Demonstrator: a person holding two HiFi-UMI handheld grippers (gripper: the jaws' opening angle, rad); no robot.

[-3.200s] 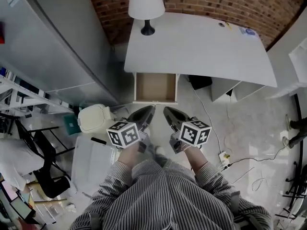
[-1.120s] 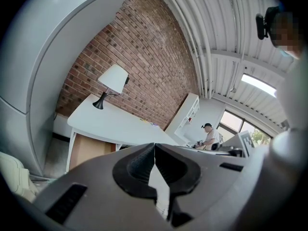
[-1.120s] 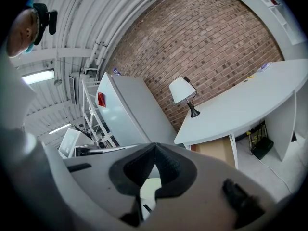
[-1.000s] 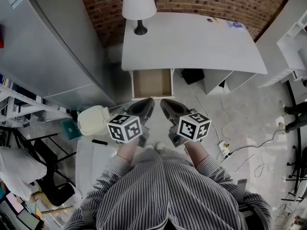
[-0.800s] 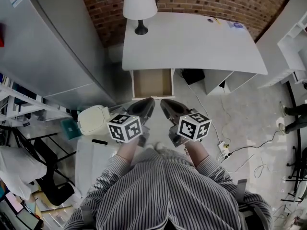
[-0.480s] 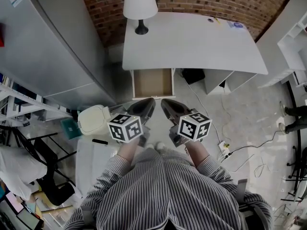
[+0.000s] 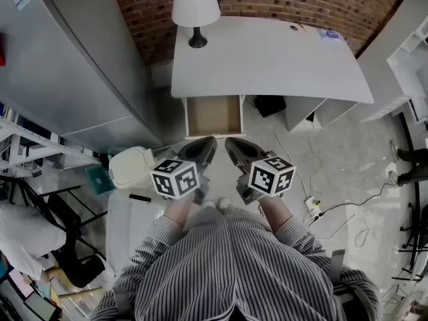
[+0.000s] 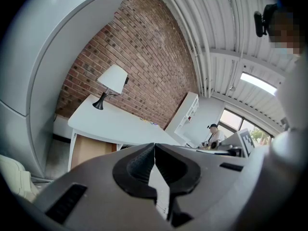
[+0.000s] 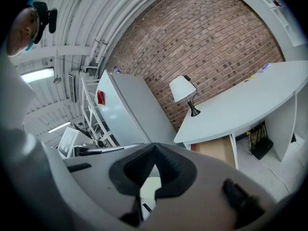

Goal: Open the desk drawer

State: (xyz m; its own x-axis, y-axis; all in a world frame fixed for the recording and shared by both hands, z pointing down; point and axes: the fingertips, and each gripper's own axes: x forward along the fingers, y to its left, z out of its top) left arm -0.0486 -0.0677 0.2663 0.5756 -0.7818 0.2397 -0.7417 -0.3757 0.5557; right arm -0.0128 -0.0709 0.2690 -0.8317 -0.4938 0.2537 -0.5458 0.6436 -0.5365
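Observation:
The white desk [image 7: 267, 59] stands against the brick wall, and its drawer [image 7: 213, 116] is pulled out, showing an empty brown inside. The same drawer shows under the desk edge in the left gripper view [image 8: 91, 149] and the right gripper view [image 9: 217, 149]. My left gripper [image 7: 208, 144] and right gripper [image 7: 231, 144] hang side by side in front of the drawer, apart from it. Both are shut, tips meeting, with nothing between them [image 8: 154, 146] [image 9: 154, 147].
A table lamp [image 7: 196, 9] stands on the desk's left end. A large grey cabinet [image 7: 73, 65] rises at the left, with a cream bin [image 7: 132, 166] on the floor below it. Cables and a power strip [image 7: 311, 210] lie on the floor at the right. Shelving [image 7: 411, 52] stands at the far right.
Nothing has visibly changed over the last second; both grippers hold still before the open drawer. Since the earliest frame the view has shifted slightly.

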